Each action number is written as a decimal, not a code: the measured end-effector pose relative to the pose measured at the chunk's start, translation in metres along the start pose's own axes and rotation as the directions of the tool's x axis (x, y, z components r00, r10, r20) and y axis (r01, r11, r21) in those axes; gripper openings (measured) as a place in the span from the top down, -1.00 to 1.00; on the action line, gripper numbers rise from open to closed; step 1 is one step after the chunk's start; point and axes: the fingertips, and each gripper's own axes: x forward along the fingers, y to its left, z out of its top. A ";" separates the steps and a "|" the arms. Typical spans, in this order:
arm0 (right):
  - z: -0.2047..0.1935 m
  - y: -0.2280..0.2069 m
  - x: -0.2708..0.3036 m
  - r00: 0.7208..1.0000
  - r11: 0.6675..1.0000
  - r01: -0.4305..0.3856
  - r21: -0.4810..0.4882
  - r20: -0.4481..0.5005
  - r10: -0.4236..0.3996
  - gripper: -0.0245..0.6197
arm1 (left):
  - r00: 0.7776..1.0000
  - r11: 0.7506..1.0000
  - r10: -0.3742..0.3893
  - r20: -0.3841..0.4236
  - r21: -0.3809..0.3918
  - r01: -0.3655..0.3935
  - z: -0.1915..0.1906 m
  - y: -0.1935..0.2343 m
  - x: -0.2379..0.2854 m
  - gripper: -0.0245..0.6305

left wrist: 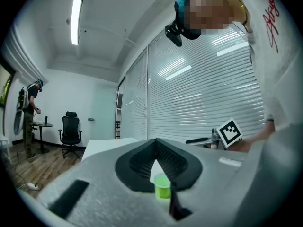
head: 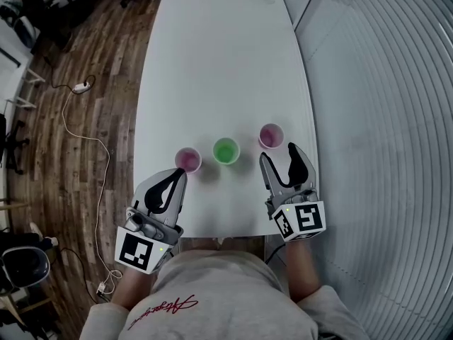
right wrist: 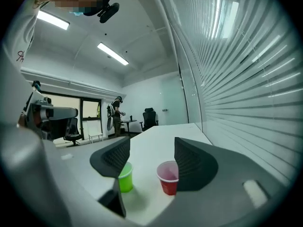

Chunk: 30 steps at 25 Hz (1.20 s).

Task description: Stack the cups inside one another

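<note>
Where right tool (right wrist: 150,151) points, red cup (right wrist: 168,179) stands

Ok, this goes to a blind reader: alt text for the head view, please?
Three cups stand in a row near the front of a white table: left red cup, green cup, right red cup. The left gripper, jaws shut, points at the left one; the right gripper, jaws open, points at the right one, holding nothing.
</note>
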 end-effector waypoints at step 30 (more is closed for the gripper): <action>-0.084 -0.048 0.067 0.981 0.991 0.032 -0.127 -0.188 -0.056 -0.43 | 0.990 0.992 0.124 -0.062 0.037 -0.122 -0.009 0.013 -0.025 0.94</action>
